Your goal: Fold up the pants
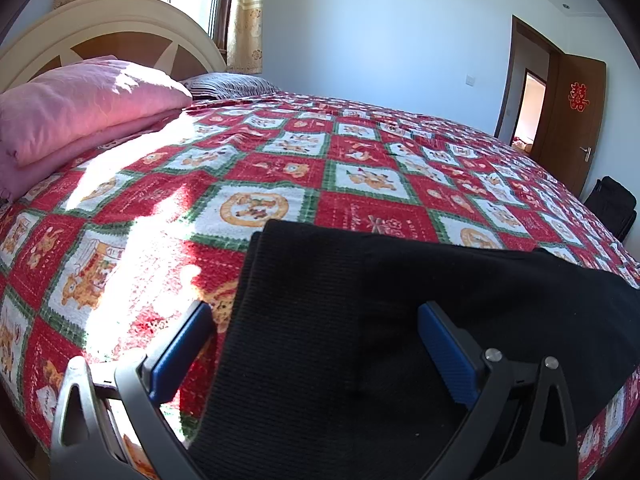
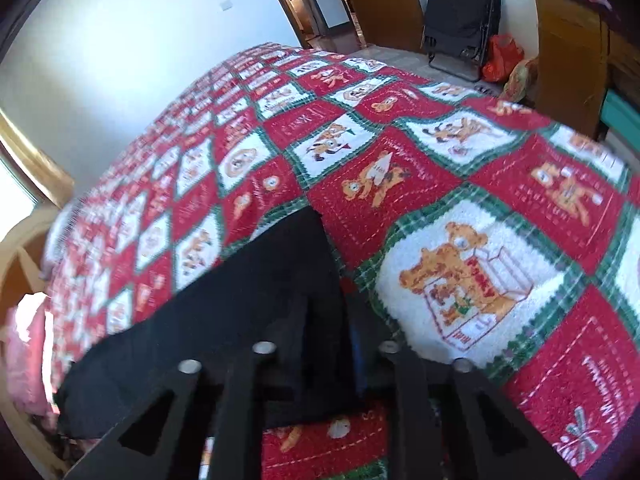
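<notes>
Pants: black, flat on bed near its edge, ribbed waistband end toward pillow side.
Bedspread: red, white, green checks with bear prints, covering bed; sun patch across left part.
Left gripper: spread wide, blue pads either side of waistband end, one over bedspread, one over black cloth; nothing pinched.
Right gripper: pressed nearly together, pinching pants edge at far end; view blurred.
Pillow: pink, folded, against white headboard, well apart from pants.
Striped pillow: beside pink one.
Door: brown, open, red paper emblem on it.
Black bag: upright on floor beyond bed foot, orange bag beside it.
</notes>
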A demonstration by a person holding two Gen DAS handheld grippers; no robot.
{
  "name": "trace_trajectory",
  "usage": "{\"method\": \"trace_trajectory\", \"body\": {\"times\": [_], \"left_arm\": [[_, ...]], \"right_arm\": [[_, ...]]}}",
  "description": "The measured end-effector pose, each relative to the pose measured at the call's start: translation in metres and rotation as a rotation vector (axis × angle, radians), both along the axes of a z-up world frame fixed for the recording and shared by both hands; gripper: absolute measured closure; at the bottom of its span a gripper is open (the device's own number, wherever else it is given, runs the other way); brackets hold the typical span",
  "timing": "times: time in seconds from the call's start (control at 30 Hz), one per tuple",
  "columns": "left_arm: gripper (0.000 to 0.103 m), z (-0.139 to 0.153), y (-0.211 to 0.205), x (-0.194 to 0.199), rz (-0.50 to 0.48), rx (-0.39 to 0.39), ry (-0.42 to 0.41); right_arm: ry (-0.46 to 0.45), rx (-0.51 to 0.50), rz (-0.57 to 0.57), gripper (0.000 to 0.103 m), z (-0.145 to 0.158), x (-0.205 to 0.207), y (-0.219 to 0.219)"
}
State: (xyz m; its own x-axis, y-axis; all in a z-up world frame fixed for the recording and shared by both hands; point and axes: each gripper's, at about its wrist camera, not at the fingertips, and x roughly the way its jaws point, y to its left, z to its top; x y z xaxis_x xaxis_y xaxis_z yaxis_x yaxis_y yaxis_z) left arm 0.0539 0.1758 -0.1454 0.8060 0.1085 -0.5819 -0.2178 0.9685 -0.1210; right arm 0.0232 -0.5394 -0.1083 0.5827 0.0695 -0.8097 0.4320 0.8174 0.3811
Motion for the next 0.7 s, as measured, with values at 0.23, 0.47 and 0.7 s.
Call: {"method": "trace_trajectory", "body": {"times": [0.23, 0.47, 0.7], "left_arm": [[0.0, 0.0, 0.0, 0.0, 0.0, 0.0, 0.0], [0.0, 0.0, 0.0, 0.0, 0.001, 0.0, -0.002], [0.0, 0.0, -0.001, -0.001, 0.0, -0.001, -0.004]], "right_arm": [[-0.089, -0.029, -0.02, 0.091, 0.014, -0.015, 0.017], [-0.206, -0.114, 0.043, 0.091, 0.064, -0.014, 0.065], [-0.29, -0.131, 0.158, 0.091, 0.101, -0.002, 0.129]]}}
